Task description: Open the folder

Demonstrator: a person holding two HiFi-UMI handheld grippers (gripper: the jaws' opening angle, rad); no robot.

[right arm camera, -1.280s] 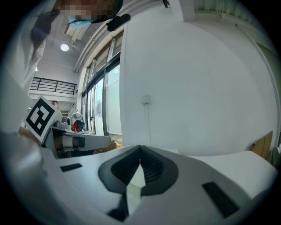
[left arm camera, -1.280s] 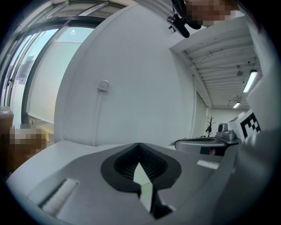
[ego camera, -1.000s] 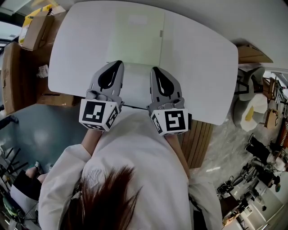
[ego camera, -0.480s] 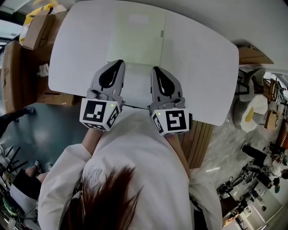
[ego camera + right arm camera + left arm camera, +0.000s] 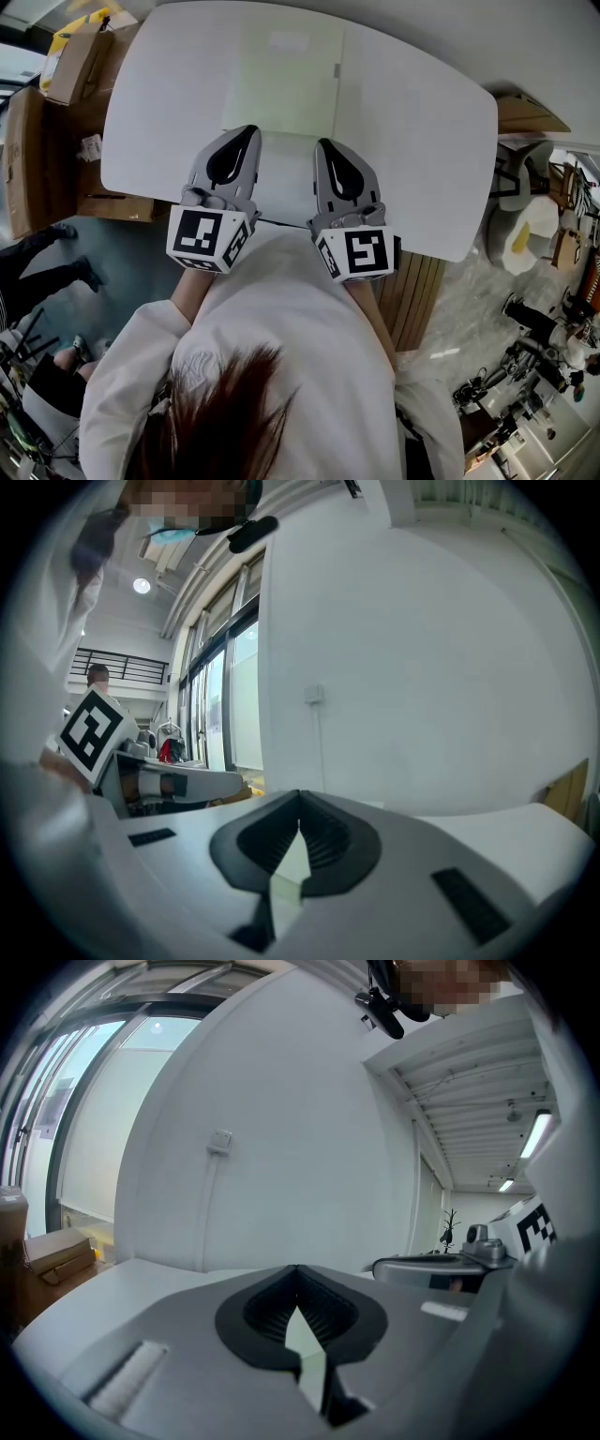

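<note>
The folder point(image 5: 281, 75) lies flat and closed on the white tabletop point(image 5: 422, 141), a pale greenish sheet straight ahead of both claws and beyond their tips. It appears to run lengthwise away from the person, though its near end fades into the white surface, so I cannot tell whether that end stops just ahead of the tips or reaches in between them. On the folder's right-hand edge sits a small tab or clip point(image 5: 336, 70), which suggests that this is the free edge and that the spine is on the left; that is a guess from the tab alone. The left claw point(image 5: 247, 133) and the right claw point(image 5: 324, 144) hover side by side over the near part of the tabletop, both pointing forward toward the folder and both inside its width. Each is clenched on nothing: in each gripper view the two jaws meet at the tips, and only bare surface shows through the gap behind them. The right claw is the nearer one to the tabbed edge, which lies ahead of it and slightly to its right, while the left claw faces the opposite long edge. Opening the cover would likely call for the right claw to reach forward and release its jaws at that edge, and the left claw could press the spine side down. Cardboard boxes point(image 5: 70, 61) stand on the floor well off to the left of the left claw.
</note>
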